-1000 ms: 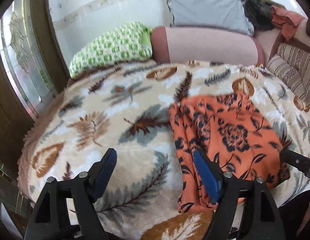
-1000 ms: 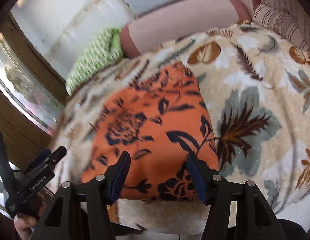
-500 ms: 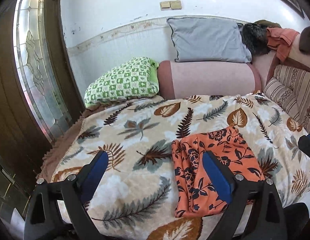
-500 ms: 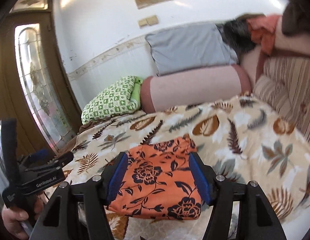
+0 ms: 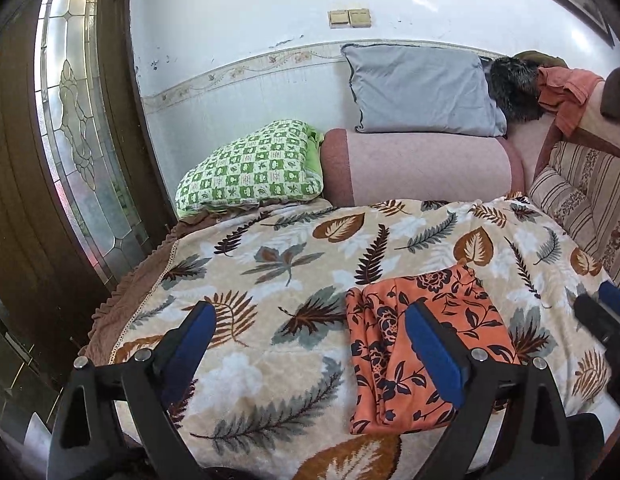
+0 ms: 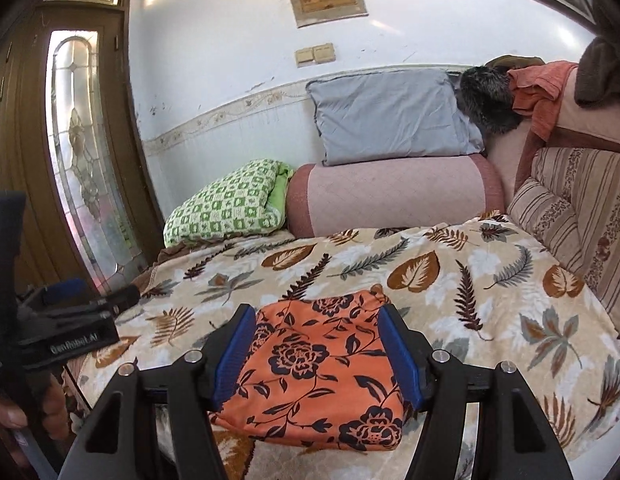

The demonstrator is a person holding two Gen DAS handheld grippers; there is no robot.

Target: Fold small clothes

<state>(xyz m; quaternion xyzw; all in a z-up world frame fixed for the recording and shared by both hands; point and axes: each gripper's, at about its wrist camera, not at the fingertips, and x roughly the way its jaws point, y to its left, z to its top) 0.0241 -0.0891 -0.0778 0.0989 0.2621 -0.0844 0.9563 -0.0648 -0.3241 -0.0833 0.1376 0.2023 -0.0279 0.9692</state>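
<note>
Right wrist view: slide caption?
Folded orange garment lies on leaf blanket, framed by the open right gripper above.

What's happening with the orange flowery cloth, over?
Left gripper open, empty. Right gripper open, empty. Orange floral cloth lies folded on leaf-print blanket. Nothing in the way.

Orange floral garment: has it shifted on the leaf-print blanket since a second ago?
No. The folded orange floral garment still lies by the same brown fern leaf on the leaf-print blanket near the front edge; only the cameras rose and pulled back.
</note>
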